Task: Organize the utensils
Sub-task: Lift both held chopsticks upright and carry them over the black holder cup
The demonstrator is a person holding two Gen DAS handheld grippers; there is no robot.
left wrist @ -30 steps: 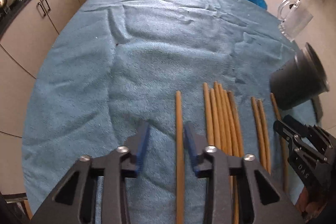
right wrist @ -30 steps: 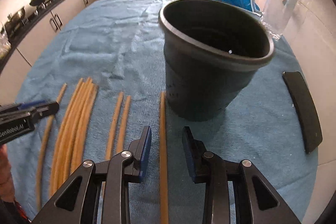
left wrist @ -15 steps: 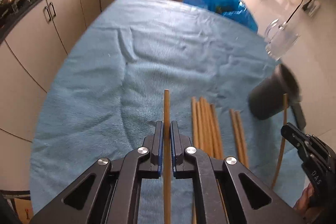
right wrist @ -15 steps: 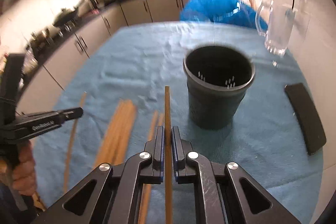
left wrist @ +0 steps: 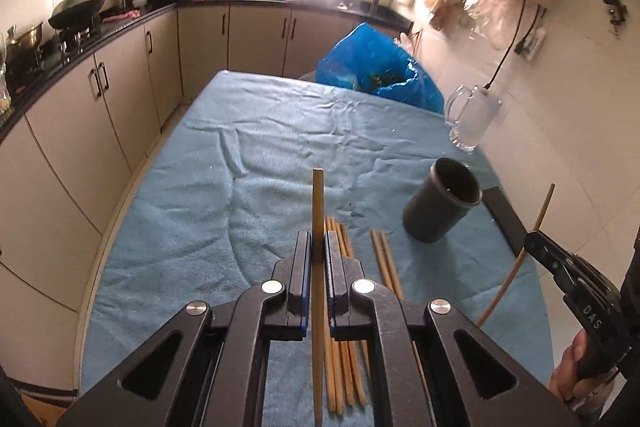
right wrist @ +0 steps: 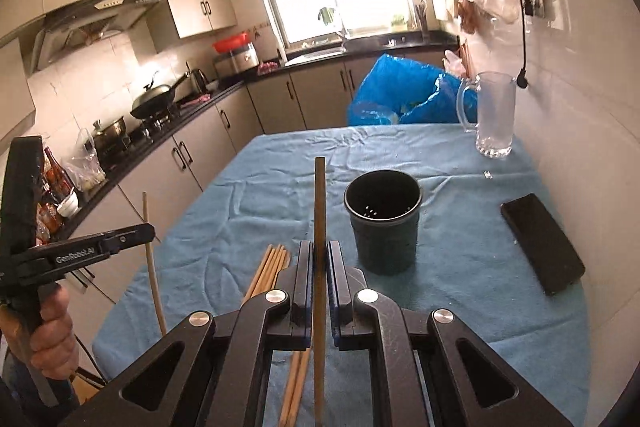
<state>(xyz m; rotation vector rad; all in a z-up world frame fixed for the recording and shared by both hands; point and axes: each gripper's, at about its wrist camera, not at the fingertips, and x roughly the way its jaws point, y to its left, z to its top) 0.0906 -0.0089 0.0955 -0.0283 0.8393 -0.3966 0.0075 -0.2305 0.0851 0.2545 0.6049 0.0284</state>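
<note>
My left gripper (left wrist: 317,239) is shut on a wooden chopstick (left wrist: 318,203) and holds it well above the blue cloth. My right gripper (right wrist: 319,249) is shut on another chopstick (right wrist: 320,199), raised above the table left of the black utensil holder (right wrist: 383,223). The holder stands upright and empty; it also shows in the left wrist view (left wrist: 440,207). Several loose chopsticks (left wrist: 340,239) lie on the cloth below the left gripper, with a pair (left wrist: 384,255) beside them. The left gripper also shows in the right wrist view (right wrist: 150,231), and the right gripper shows in the left wrist view (left wrist: 530,241).
A blue cloth (left wrist: 280,147) covers the table. A glass mug (right wrist: 492,119) stands at the far right, a black phone (right wrist: 540,243) lies right of the holder, and a blue plastic bag (left wrist: 376,71) sits at the far edge. Kitchen cabinets (left wrist: 100,99) run along the left.
Both grippers closed on a chopstick each, then lifted them high off the cloth. The views pulled back and up, so the table and holder look smaller.
</note>
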